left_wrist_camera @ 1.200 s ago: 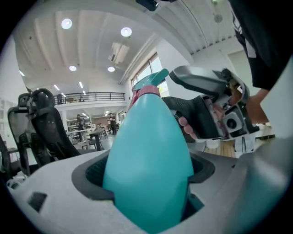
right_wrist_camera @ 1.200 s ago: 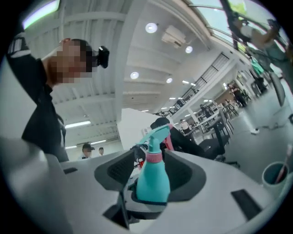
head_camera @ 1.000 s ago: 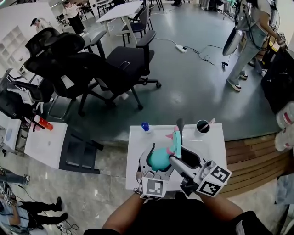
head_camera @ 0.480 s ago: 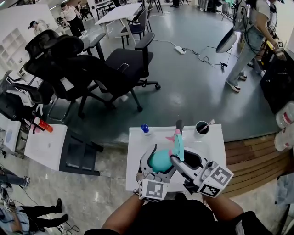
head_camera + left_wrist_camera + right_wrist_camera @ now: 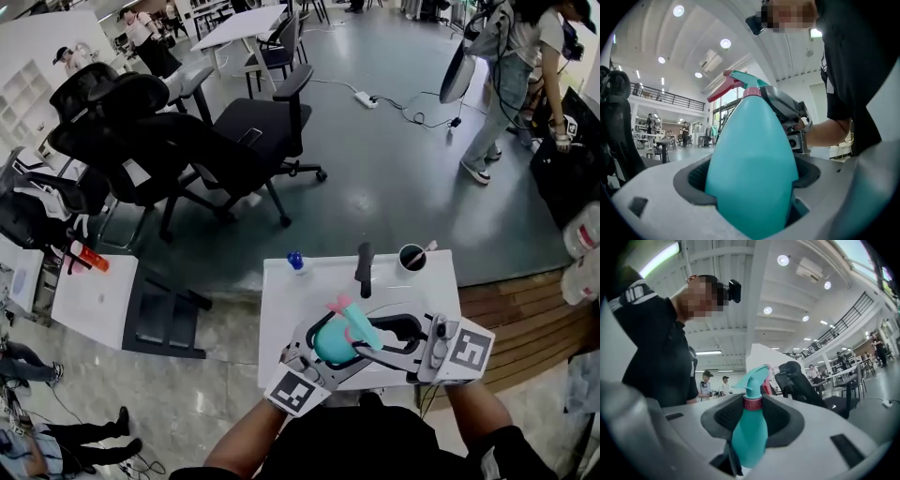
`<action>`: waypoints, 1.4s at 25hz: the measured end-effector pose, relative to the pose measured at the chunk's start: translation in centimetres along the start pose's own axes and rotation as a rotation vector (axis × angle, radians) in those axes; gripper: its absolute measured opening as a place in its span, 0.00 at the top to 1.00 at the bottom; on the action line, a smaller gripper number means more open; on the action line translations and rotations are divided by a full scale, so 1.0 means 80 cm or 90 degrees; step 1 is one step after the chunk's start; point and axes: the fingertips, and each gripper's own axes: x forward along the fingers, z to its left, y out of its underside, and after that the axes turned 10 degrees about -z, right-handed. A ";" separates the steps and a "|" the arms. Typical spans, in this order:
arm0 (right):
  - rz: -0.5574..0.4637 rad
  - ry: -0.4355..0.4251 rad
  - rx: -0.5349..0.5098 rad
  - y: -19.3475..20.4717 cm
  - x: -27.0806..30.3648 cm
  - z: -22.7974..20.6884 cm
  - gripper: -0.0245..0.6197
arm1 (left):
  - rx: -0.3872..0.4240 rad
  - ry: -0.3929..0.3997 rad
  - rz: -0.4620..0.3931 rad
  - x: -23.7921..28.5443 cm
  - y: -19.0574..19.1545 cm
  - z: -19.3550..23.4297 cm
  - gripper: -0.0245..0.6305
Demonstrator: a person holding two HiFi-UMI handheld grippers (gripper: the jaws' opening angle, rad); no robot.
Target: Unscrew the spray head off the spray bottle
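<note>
Spray bottle (image 5: 330, 345) held aloft over the 6 o'clock edge of the white table (image 5: 281, 291). Left gripper (image 5: 750, 187) clamps its body. The right gripper (image 5: 750, 425) has just been closing its jaws and now pinches the neck at the pink collar (image 5: 752, 403), under the spray head (image 5: 754, 378). Risk: the tapered body slips in the left jaws, so the bottle spins with the collar.

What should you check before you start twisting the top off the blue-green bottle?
1. Hold of the left gripper on the bottle: ok, shut on its body.
2. Hold of the right gripper: ok, its jaws have just been closing and the pads press the pink collar.
3. The spray head loosened: not ok, it sits on the collar.
4. Liquid inside: cannot tell, the bottle is opaque.
5. The cup on the table apart from both grippers: ok.
</note>
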 end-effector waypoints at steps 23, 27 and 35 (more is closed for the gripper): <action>0.003 0.243 0.030 0.042 0.011 -0.049 0.74 | 0.071 -0.249 0.087 -0.024 0.038 0.078 0.25; -0.021 0.258 0.039 0.036 0.015 -0.055 0.71 | 0.094 -0.242 0.081 -0.022 0.036 0.076 0.25; -0.025 0.261 0.019 0.029 0.020 -0.057 0.75 | 0.108 -0.218 0.084 -0.021 0.040 0.074 0.25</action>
